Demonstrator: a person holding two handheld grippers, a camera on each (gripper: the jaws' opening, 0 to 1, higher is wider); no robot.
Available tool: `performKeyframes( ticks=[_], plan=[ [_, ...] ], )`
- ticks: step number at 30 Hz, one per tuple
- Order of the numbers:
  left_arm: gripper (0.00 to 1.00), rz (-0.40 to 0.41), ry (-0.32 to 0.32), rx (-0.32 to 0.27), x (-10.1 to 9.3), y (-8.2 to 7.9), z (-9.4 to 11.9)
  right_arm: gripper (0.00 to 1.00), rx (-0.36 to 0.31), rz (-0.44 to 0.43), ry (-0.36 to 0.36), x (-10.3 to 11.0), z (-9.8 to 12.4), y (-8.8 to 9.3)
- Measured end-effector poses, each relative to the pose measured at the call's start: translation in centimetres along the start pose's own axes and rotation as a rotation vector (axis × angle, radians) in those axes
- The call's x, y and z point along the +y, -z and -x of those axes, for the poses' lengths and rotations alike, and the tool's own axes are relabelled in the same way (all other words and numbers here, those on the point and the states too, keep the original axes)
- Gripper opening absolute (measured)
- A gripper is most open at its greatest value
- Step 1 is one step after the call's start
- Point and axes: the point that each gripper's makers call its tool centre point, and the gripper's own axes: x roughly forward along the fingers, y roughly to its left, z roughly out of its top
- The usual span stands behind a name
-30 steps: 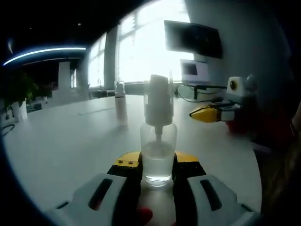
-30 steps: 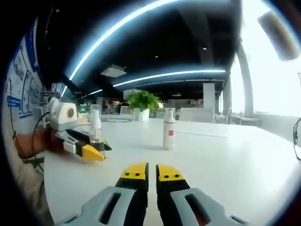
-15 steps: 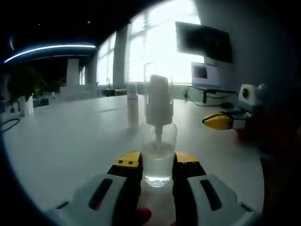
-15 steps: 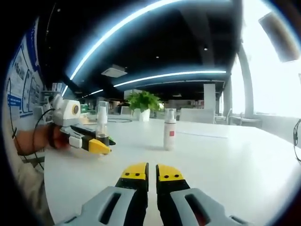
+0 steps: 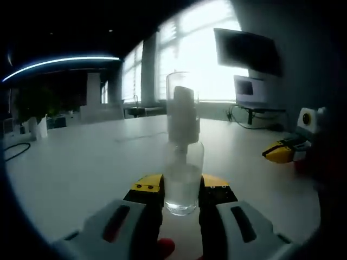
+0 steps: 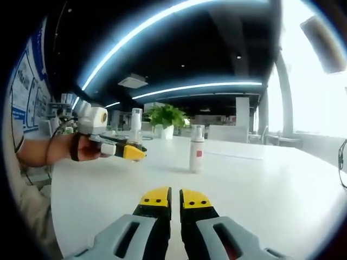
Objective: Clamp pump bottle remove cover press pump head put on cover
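Left gripper jaws clamped on pump bottle body, held above counter; clear cover seemingly on. Right gripper jaws closed, empty, well apart. Next: right jaws open, grip cover squarely, pull straight up.

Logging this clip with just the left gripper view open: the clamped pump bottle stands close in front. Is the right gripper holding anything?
Observer: No. The right gripper is shut on nothing, low over the white table.
Operator: Anything else standing on that table?
Observer: A second white pump bottle, upright, apart from both grippers.
Operator: Is my bottle lifted?
Observer: Yes. The left gripper holds the clamped pump bottle above the table, its clear cover on.
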Motion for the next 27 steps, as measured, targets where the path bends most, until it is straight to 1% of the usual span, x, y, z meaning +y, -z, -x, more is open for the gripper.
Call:
performKeyframes(
  ticks=[3, 6, 8, 9, 10, 13, 15, 17, 18, 20, 25, 27],
  plan=[
    [0.16, -0.007, -0.014, -0.005, 0.7, -0.4, -0.5, 0.02, -0.003, -0.004, -0.001, 0.0, 0.0, 0.0],
    [0.16, -0.007, -0.027, -0.011, 0.8, -0.6, -0.8, 0.02, -0.002, 0.000, -0.002, 0.1, 0.0, -0.1],
    [0.16, -0.024, -0.045, -0.018, 1.3, -0.8, -1.3, 0.02, -0.001, 0.001, -0.004, 0.1, 0.0, 0.0],
    [0.16, -0.023, -0.048, -0.021, 1.9, -0.9, -1.6, 0.02, 0.000, 0.002, -0.005, 0.1, 0.0, 0.0],
    [0.16, -0.022, -0.050, -0.022, 2.1, -0.9, -2.0, 0.02, 0.000, 0.001, -0.006, 0.1, 0.0, 0.0],
    [0.16, -0.024, -0.065, -0.006, 2.3, -0.5, -2.4, 0.02, 0.004, -0.006, -0.008, 0.1, 0.0, 0.0],
    [0.16, -0.026, -0.074, -0.007, 2.5, -0.5, -2.6, 0.02, 0.003, -0.004, -0.010, 0.2, 0.0, 0.0],
    [0.16, -0.013, -0.085, -0.015, 3.7, -0.7, -3.2, 0.02, 0.006, 0.000, -0.011, 0.2, 0.0, 0.1],
    [0.16, -0.013, -0.084, -0.017, 3.9, -0.8, -3.3, 0.02, 0.007, 0.002, -0.011, 0.2, 0.0, 0.1],
    [0.16, -0.038, -0.096, -0.004, 4.5, -0.4, -3.8, 0.02, 0.009, 0.007, -0.011, 0.2, 0.0, 0.1],
    [0.16, -0.016, -0.112, -0.013, 5.8, -0.2, -4.4, 0.02, 0.015, 0.016, -0.008, 0.2, -0.1, 0.2],
    [0.16, -0.020, -0.120, -0.015, 6.5, -0.2, -5.0, 0.02, 0.017, 0.020, -0.006, 0.3, -0.1, 0.3]
  ],
)
